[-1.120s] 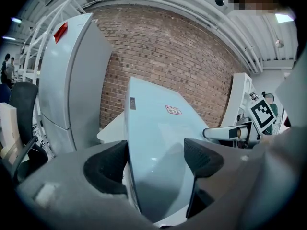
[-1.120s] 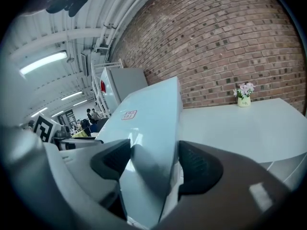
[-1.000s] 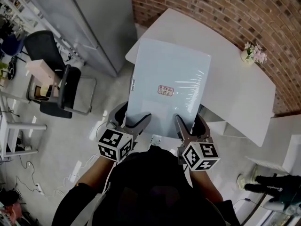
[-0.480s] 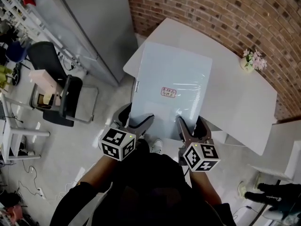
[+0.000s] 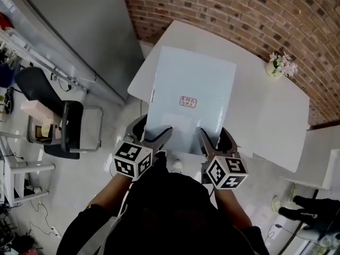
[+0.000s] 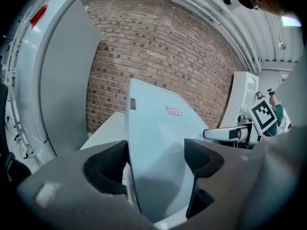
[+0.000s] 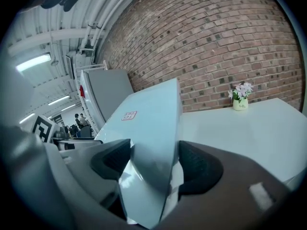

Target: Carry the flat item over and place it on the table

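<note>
A flat pale-blue item [image 5: 189,97] wrapped in clear film, with a small red label, hangs level over the near left corner of the white table [image 5: 271,116]. My left gripper [image 5: 158,136] is shut on its near edge at the left, and my right gripper [image 5: 204,138] is shut on the same edge at the right. In the left gripper view the flat item [image 6: 158,143] runs between the dark pads [image 6: 108,171]. The right gripper view shows the flat item [image 7: 148,128] pinched between its pads [image 7: 199,169], with the table [image 7: 240,128] beyond.
A red brick wall [image 5: 255,15] backs the table. A small vase of flowers [image 5: 277,66] stands at the table's far right. A grey cabinet [image 5: 74,31] stands left of the table, and a black chair [image 5: 66,124] sits on the floor at left. A white unit [image 5: 324,158] is at right.
Both grippers have carried the flat item forward, so more of it now lies over the table's corner. The chair and cabinet have slid left and back in view.
</note>
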